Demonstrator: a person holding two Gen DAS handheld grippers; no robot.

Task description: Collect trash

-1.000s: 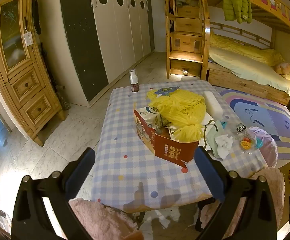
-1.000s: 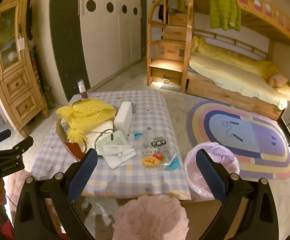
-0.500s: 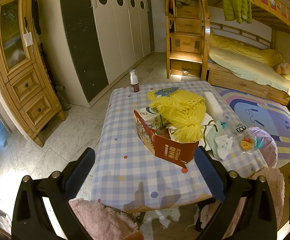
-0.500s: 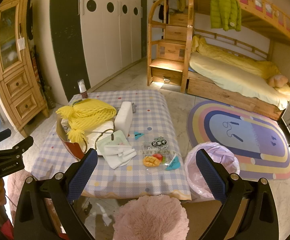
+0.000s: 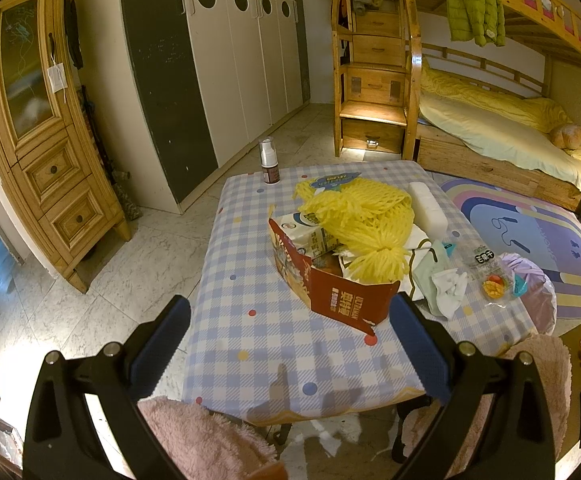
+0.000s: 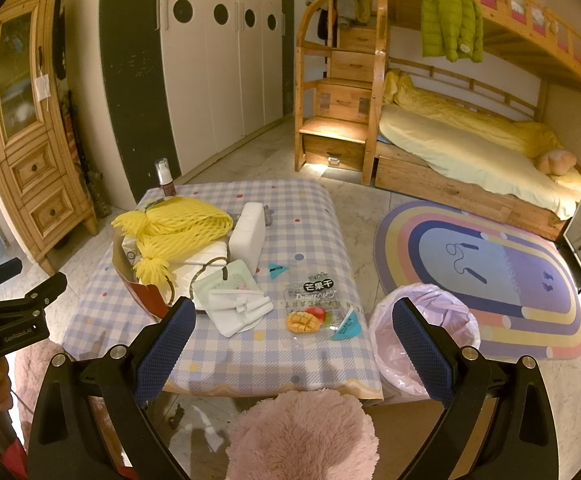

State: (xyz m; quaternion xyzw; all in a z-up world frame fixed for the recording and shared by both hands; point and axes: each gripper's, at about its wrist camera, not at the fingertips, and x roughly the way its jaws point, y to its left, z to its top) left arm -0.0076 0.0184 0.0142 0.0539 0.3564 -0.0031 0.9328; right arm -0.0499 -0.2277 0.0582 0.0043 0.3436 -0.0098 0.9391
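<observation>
Several scraps of trash heaped mid-table: yellow foam netting [image 6: 174, 222], mango wrapper [image 6: 314, 300], white tissues [image 6: 238, 308] (red carton [image 5: 346, 300] at nine o'clock of them). Lined bin [image 6: 422, 320] parked at three o'clock off the table [image 6: 250, 356] edge, presumably for short drops. Left gripper [image 5: 290, 344] and right gripper [image 6: 294, 344] both spread wide, empty, held back above the near edge.

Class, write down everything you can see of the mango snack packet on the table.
The mango snack packet is a clear, glossy plastic pouch with dark printed lettering and a picture of cut mango, with a teal corner. It looks emptied and lies flat near the right edge of the checked tablecloth, close to the pink-lined bin. Crumpled white paper lies just left of it. Neither gripper touches it.
</observation>
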